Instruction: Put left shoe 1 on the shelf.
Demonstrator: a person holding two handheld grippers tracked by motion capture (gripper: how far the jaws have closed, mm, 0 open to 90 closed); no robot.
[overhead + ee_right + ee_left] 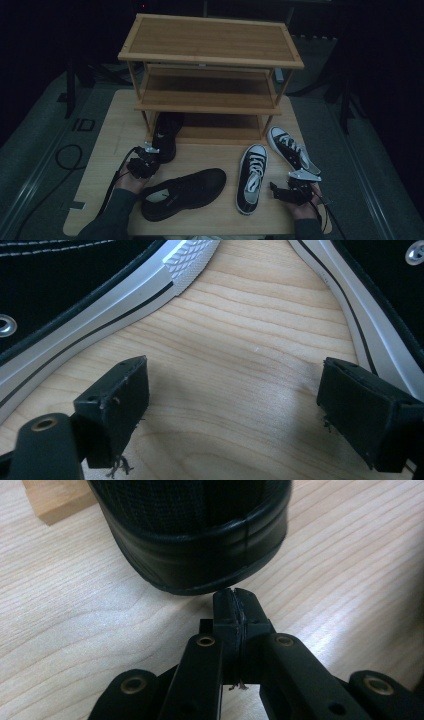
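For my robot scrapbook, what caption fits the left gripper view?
Shut left gripper poised at the heel of a black shoe on the wooden table.

Left gripper (150, 152) is held low over the table (100, 150), in front of the rack's (210, 60) left leg; jaws are pressed fully together with nothing between them (pads (235, 611) seen meeting edge to edge in the left gripper view). Left hand (129, 181) and dark sleeve are seen trailing back from it, away from the rack. Right gripper (277, 189) is held nearer the person, off the rack's right front corner, level with the tabletop, jaws spread wide and empty.
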